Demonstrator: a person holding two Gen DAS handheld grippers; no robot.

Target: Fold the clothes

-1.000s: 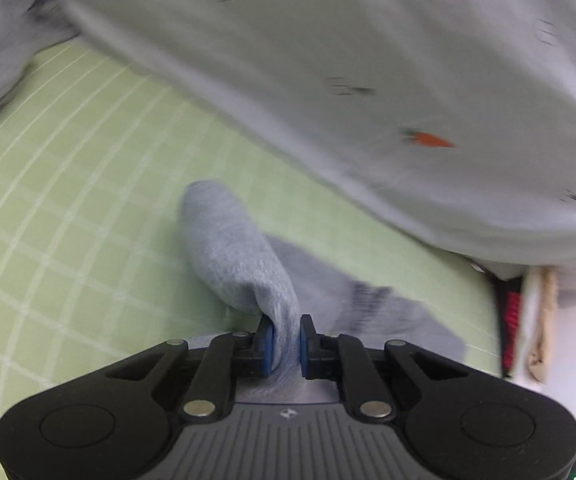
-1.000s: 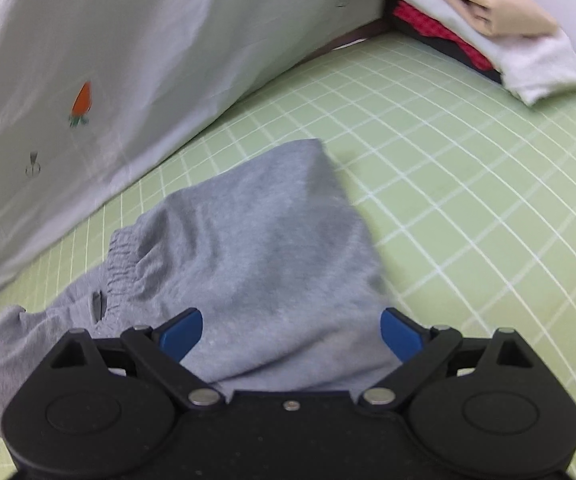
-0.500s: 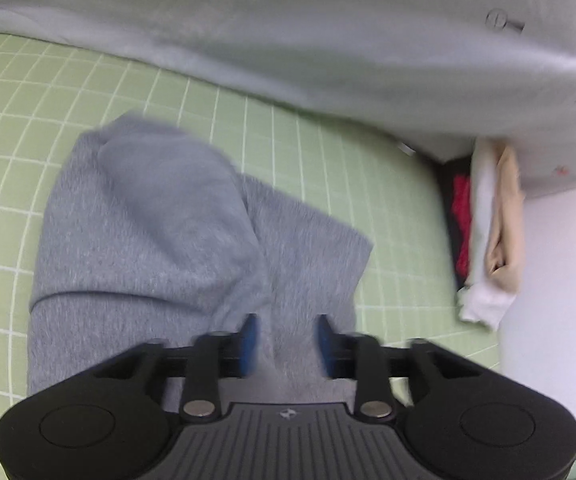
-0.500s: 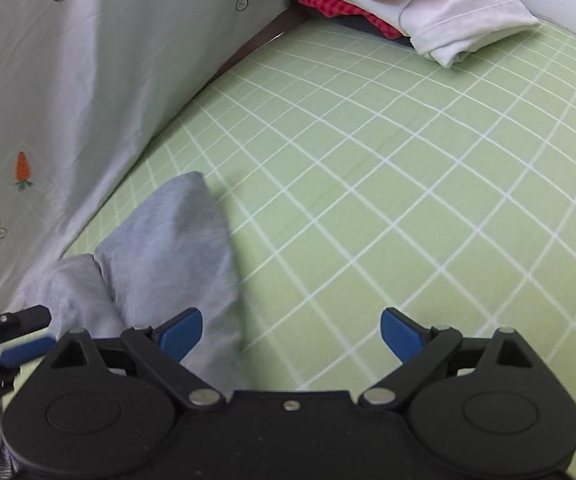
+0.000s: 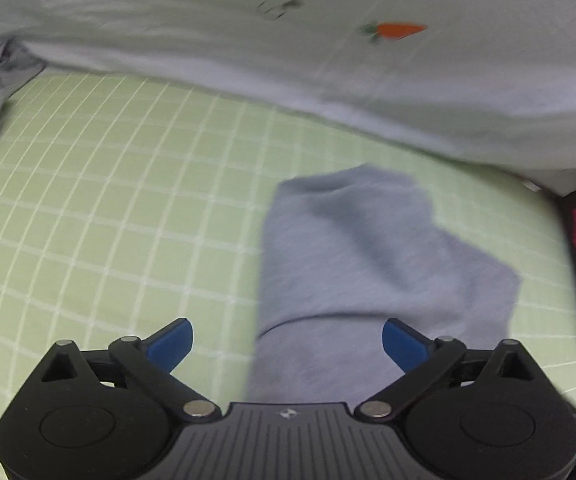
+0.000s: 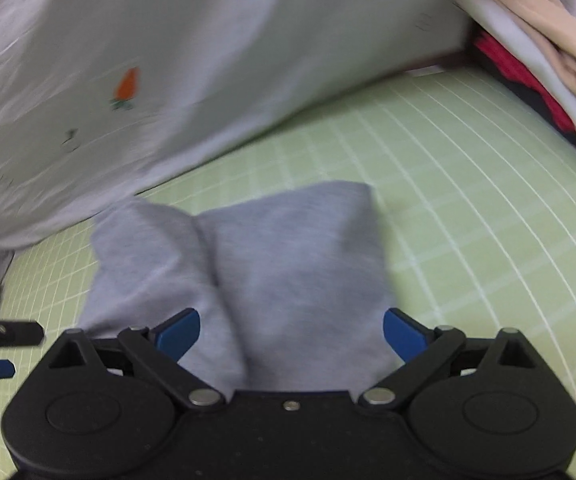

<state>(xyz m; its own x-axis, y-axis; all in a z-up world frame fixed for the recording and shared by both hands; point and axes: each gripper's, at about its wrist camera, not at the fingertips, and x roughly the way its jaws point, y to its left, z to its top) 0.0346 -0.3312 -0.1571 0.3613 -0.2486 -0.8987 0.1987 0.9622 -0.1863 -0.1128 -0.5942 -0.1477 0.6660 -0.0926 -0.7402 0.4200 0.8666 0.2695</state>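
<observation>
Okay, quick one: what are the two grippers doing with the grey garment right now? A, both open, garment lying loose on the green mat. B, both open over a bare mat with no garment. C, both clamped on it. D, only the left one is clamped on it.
A: the left gripper and right gripper both have their blue fingers spread wide, and the grey garment lies unheld on the green mat.

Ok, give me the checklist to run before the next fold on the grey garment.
1. Left gripper open and free of cloth: ok.
2. Right gripper open, nothing pinched: ok.
3. Grey garment lying on the green grid mat: ok.
4. Garment flat and smooth: not ok, a ridge runs down the middle and one layer overlaps unevenly.
5. Near edge of the garment visible for a grasp: cannot tell, both gripper bodies hide it.
6. Folded stack apart from the garment: ok.
</observation>
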